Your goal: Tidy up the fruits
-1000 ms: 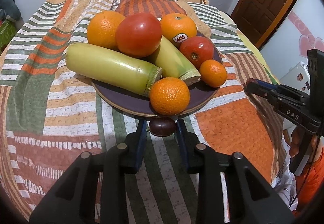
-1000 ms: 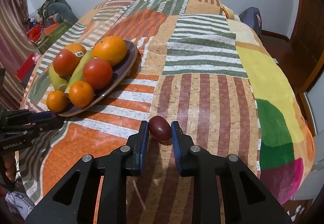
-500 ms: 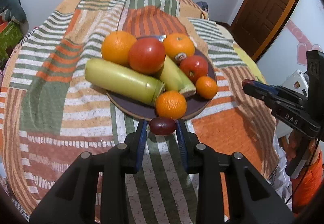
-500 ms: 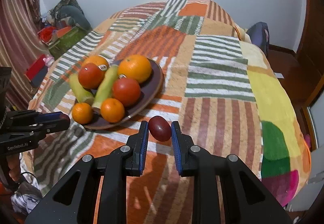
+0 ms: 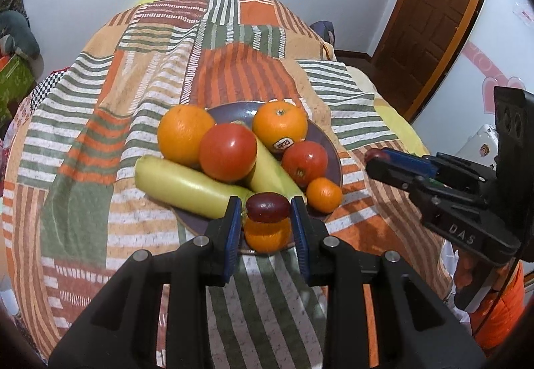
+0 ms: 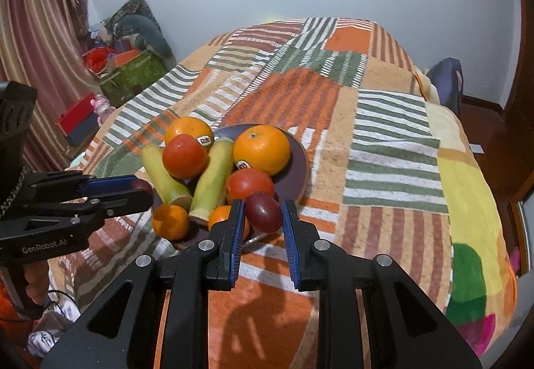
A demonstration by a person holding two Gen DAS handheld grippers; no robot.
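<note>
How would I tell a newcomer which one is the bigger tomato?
On the patchwork blanket, find the dark plate. The bigger tomato rests on two pale green stalks between the large oranges. It is red and smooth, clearly bigger than the other tomato.

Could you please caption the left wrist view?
Left tool holds a dark plum above the fruit plate.

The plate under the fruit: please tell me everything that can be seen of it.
The plate is round, dark purple-brown, with a paler rim edge, and looks like glazed ceramic. It lies on the striped blanket. It is piled with oranges, tomatoes and two long yellow-green pieces, so only its right side and far rim show bare. In the left wrist view the same plate shows behind the fruit. Neither tool touches it.
</note>
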